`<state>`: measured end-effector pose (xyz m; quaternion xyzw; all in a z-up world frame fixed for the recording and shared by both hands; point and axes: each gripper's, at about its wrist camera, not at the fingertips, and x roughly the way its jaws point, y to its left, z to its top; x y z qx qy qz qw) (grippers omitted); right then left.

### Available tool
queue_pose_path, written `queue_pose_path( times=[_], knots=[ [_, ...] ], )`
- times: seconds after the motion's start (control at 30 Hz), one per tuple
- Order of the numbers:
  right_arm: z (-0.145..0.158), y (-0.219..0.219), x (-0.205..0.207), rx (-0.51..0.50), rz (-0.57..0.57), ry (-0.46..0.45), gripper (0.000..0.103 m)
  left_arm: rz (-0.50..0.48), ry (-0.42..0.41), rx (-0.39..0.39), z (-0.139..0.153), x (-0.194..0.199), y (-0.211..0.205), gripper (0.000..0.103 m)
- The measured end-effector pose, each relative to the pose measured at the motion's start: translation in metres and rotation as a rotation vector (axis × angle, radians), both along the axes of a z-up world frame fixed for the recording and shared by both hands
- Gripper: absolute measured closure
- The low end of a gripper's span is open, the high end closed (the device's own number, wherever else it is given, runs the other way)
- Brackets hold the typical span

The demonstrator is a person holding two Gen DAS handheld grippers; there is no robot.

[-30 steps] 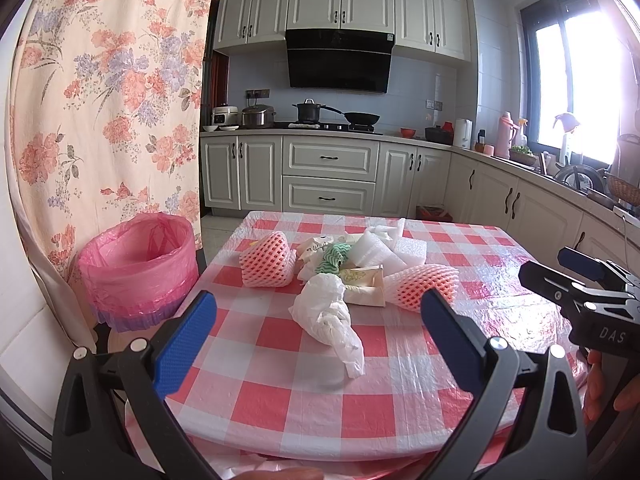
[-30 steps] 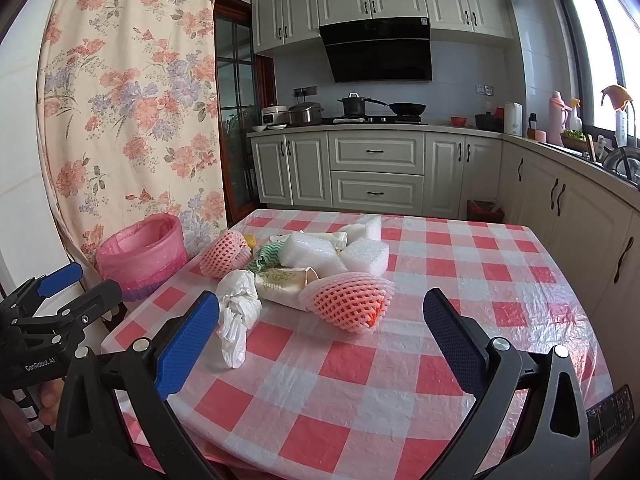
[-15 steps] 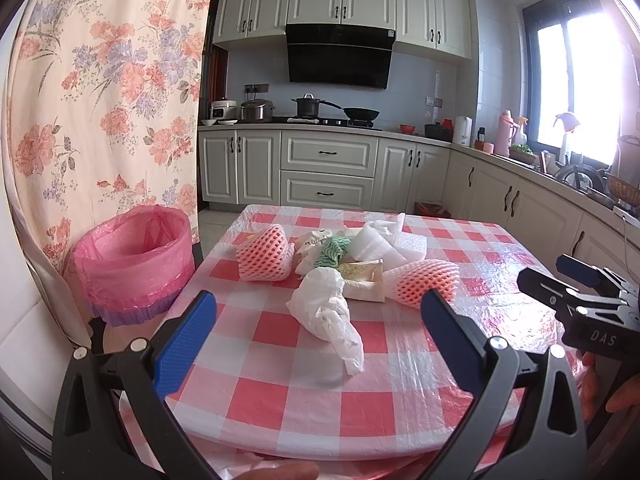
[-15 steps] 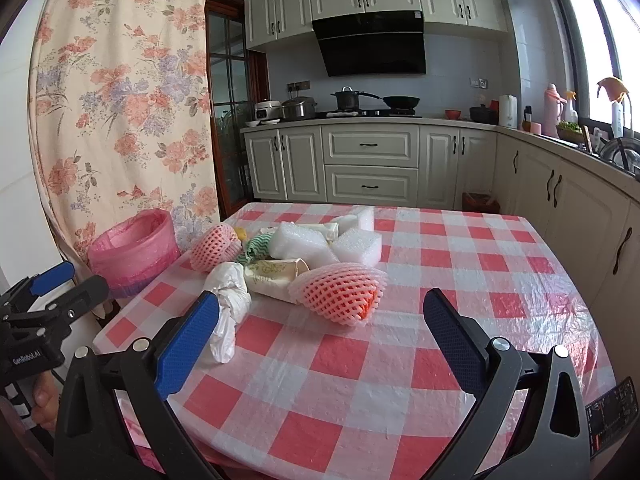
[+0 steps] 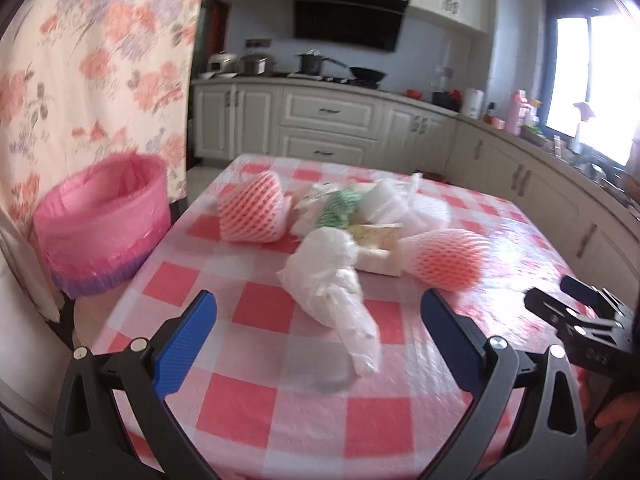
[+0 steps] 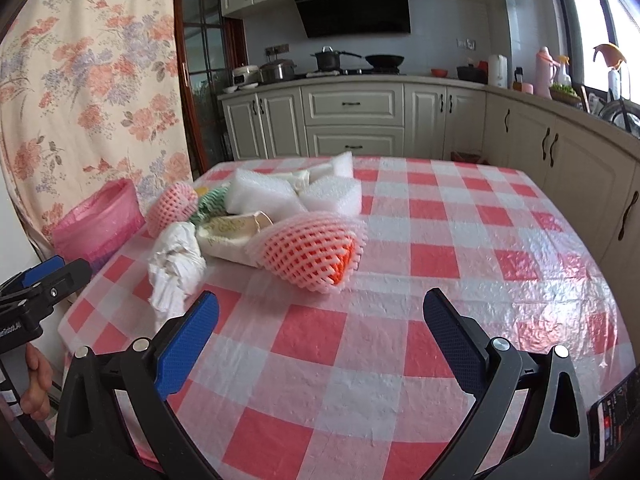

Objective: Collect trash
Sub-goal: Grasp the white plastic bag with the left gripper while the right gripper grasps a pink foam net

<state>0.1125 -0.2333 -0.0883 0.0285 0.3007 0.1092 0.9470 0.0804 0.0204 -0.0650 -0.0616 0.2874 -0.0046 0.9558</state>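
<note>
Left gripper [image 5: 318,332] spread wide, empty, poised low over near part of checked table [image 5: 304,412], blue pads either side of crumpled white plastic bag [image 5: 332,276]. Right gripper [image 6: 320,334] likewise spread wide, holding nothing, over bare cloth in front of pink foam net [image 6: 310,250]. Trash heaped mid-table: bag nearest on left, flattened paper carton [image 6: 230,232] touching it, second pink foam net [image 5: 252,210] at far left of pile, green mesh scrap [image 5: 340,208] and white foam blocks [image 6: 264,194] behind. Pink-lined bin [image 5: 104,216] off table's left edge, just beside flowered curtain [image 5: 92,56]. Kitchen cabinets and stove with pots along back wall. Left view slightly blurred.
</note>
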Motion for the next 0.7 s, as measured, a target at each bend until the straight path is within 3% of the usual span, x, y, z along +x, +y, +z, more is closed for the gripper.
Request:
queue_pose_path(
  times=[0.2,0.37,0.7],
  knots=[
    [-0.014,0.009,0.036,-0.011,0.014,0.047,0.007,-0.011,0.068,-0.043,-0.022,0.051,0.002,0.005],
    [-0.020,0.015,0.071,-0.030,0.029,0.068,0.007,-0.019,0.098,0.005,-0.034,0.087,-0.006,0.005],
    [-0.030,0.023,0.130,-0.035,0.114,0.114,0.007,0.016,0.217,0.006,-0.060,0.127,-0.009,0.005]
  ],
)
